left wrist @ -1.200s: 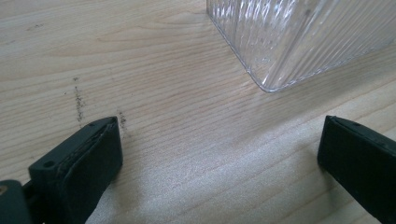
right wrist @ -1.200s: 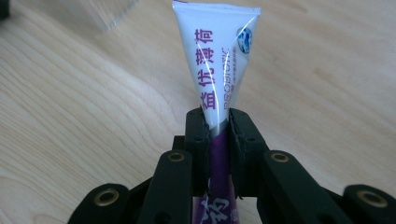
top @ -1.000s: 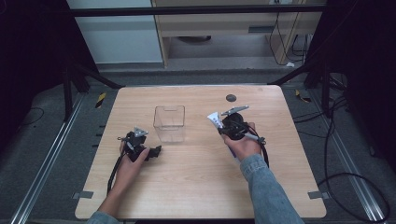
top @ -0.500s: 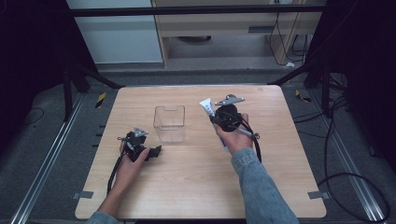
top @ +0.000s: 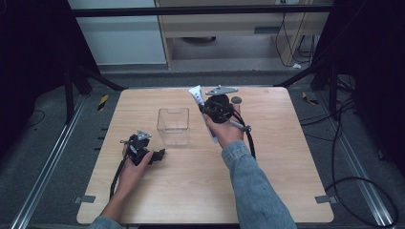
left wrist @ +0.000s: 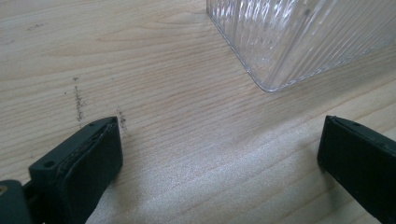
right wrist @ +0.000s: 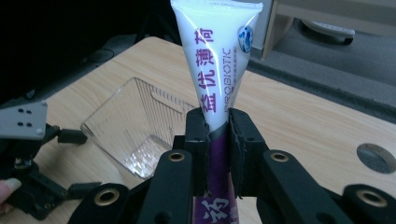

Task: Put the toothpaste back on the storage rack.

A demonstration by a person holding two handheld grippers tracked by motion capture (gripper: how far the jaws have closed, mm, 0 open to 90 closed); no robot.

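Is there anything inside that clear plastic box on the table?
The clear box looks empty: its ribbed bottom shows through in the right gripper view. The right gripper holds a tube above the table, not in it.

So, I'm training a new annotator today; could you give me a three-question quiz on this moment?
1. True or false: the right gripper is shut on the white-and-purple tube.
2. What does the clear container hold? A) a tube B) nothing visible C) a cap
3. How do the jaws of the left gripper stand?

Key: 1 true. 2 B. 3 wide apart, low over the wooden table, nothing between them.
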